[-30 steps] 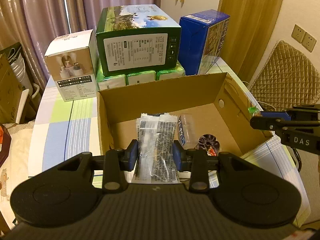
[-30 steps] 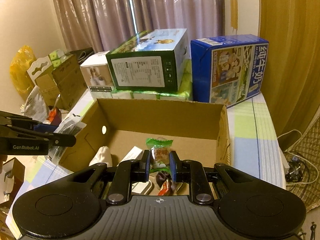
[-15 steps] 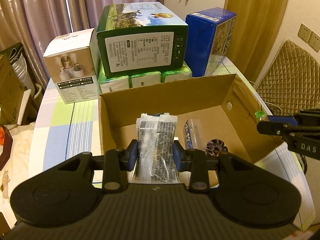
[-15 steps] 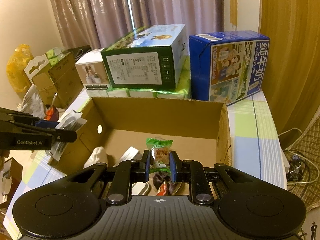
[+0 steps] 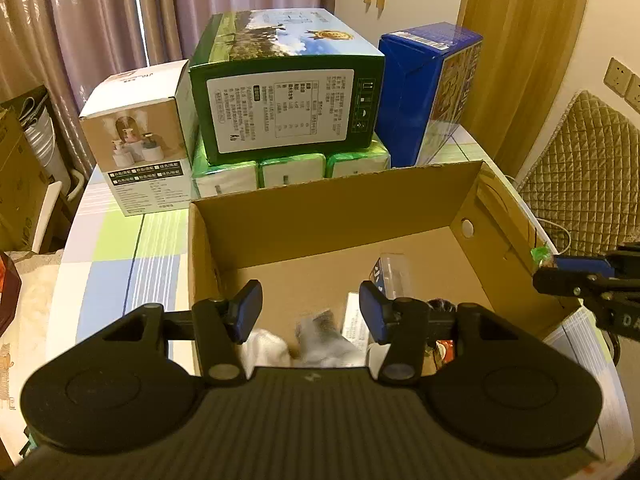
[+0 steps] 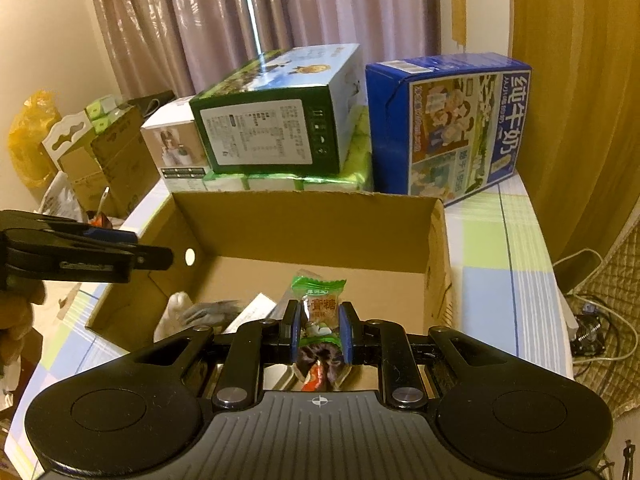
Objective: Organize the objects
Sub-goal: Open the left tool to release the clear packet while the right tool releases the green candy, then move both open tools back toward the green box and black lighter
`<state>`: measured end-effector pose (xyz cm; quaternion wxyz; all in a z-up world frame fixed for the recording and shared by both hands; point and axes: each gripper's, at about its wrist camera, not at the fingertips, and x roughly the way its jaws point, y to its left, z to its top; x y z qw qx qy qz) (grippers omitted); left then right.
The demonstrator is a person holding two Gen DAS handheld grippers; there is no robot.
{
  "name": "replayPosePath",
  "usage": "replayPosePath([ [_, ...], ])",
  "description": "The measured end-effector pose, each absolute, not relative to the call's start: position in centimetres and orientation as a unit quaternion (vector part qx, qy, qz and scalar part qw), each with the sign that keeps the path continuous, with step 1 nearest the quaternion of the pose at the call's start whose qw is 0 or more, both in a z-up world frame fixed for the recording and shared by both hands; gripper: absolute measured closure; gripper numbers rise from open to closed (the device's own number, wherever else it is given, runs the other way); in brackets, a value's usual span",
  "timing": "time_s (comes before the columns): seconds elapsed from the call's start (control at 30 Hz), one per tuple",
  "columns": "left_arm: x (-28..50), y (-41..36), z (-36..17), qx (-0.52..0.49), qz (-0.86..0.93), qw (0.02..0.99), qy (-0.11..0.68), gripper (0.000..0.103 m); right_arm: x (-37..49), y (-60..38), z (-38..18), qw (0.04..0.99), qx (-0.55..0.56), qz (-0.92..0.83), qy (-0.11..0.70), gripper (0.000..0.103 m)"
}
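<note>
An open cardboard box sits on the table in front of both grippers. My left gripper hangs open over its near left part, with nothing between the fingers. Below it a clear packet of dark bits lies blurred in the box, beside a white cloth. My right gripper is shut on a green sweet packet, held upright over the near right part of the box. Under it lies a dark wrapped item. A white card and a small clear container also lie in the box.
Behind the cardboard box stand a green carton on tissue packs, a blue milk carton and a white product box. A checked tablecloth covers the table. A quilted chair stands at the right.
My left gripper has opened and let go of the clear packet, which has dropped into the box. The right gripper still holds the sweet packet and has barely moved.
</note>
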<state>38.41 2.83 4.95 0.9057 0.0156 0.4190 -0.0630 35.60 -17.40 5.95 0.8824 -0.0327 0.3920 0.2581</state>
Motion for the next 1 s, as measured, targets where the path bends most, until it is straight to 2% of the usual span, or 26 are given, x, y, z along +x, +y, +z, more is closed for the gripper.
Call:
replayPosePath([
  [0.3, 37.2, 3.1, 5.0, 0.017, -0.064, 0.905, 0.419, 0.055, 35.6, -17.5, 5.7, 0.881, -0.028, 0.258, 0.395, 0.086],
  [0.4, 36.8, 3.2, 4.9, 0.015, -0.063, 0.906, 0.418, 0.051, 35.8, -17.6, 5.7, 0.886, -0.018, 0.263, 0.381, 0.086],
  [0.47, 36.6, 3.2, 4.9, 0.014, -0.063, 0.907, 0.417, 0.051, 36.2, -18.0, 5.8, 0.888, 0.009, 0.269, 0.374, 0.072],
  [0.5, 36.4, 3.2, 4.9, 0.013, -0.063, 0.907, 0.417, 0.05, 36.2, -18.4, 5.9, 0.889, 0.023, 0.266, 0.371, 0.053],
  [0.53, 36.1, 3.3, 4.9, 0.011, -0.063, 0.907, 0.416, 0.049, 36.2, -18.7, 6.0, 0.891, 0.032, 0.264, 0.368, 0.047],
  [0.67, 34.5, 3.8, 5.3, -0.007, -0.072, 0.912, 0.404, 0.044, 35.4, -19.5, 6.6, 0.893, 0.04, 0.264, 0.362, 0.047],
  [0.8, 31.9, 4.0, 5.5, -0.018, -0.07, 0.914, 0.4, 0.042, 33.6, -20.4, 6.8, 0.893, 0.055, 0.258, 0.365, 0.041],
  [0.87, 30.6, 4.0, 5.7, -0.018, -0.068, 0.914, 0.399, 0.039, 32.4, -20.7, 6.8, 0.891, 0.058, 0.259, 0.368, 0.037],
  [0.93, 29.0, 3.9, 6.0, -0.016, -0.065, 0.916, 0.396, 0.032, 31.0, -20.9, 6.8, 0.889, 0.061, 0.261, 0.37, 0.033],
  [1.0, 27.4, 3.7, 6.2, -0.014, -0.064, 0.916, 0.395, 0.03, 29.5, -21.1, 6.9, 0.89, 0.062, 0.26, 0.37, 0.031],
])
